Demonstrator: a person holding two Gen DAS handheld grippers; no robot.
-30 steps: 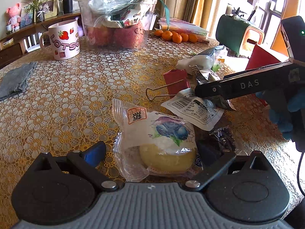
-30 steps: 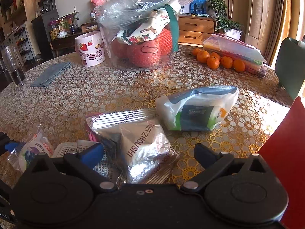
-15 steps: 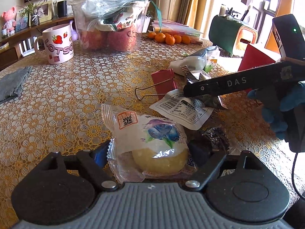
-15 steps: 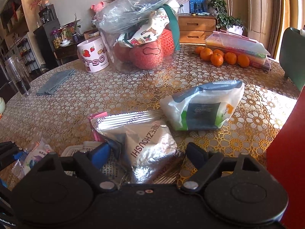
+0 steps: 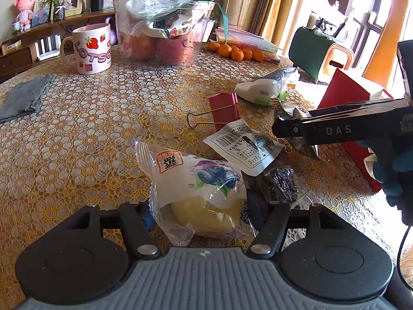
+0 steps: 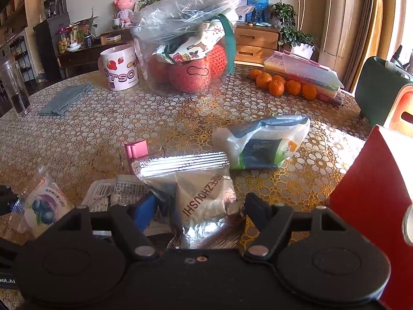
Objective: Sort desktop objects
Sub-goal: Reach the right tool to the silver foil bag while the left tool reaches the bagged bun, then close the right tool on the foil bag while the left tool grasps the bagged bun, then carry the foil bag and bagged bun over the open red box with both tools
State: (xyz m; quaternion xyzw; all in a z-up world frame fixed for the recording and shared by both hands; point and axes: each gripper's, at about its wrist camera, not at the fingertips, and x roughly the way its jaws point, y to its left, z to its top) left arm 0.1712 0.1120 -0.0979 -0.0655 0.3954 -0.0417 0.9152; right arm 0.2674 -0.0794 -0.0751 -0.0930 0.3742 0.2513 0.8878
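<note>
We have the left tool (image 5: 201, 210) low over the round counter with its gold floral lace cloth (image 5: 85, 139), its two fingers closed in against the sides of a clear plastic packet printed with blueberries and holding a pale yellow bun (image 5: 198, 188). The packet lies on the cloth between them, so this tool is clenched on the bun packet.

Our right tool (image 6: 200, 208) straddles a crinkled silver foil pouch lettered in black (image 6: 198, 193). The blue-tipped finger (image 6: 145, 208) sits against the pouch's left edge, while the dark finger on the other side stands a little clear of it — this tool is released, spread around the pouch and not gripping.

From the left wrist view, a flat white sachet printed with a barcode and fine text (image 5: 245, 146) lies just beyond the bun packet, with a small dark crinkled wrapper (image 5: 282, 184) beside it. A red binder clip with wire handles (image 5: 223, 109) rests further back, and a white and grey-blue soft pack with a green label (image 6: 260, 142) lies beyond the foil pouch.

At the far side stand a white mug with strawberries and pink letters (image 5: 91, 49), a clear tub stuffed with red fruit and plastic bags (image 5: 162, 31), a row of small oranges (image 6: 282, 86) and a folded grey cloth (image 5: 24, 98). A red box (image 6: 374, 193) sits at our right — close to the right tool.
</note>
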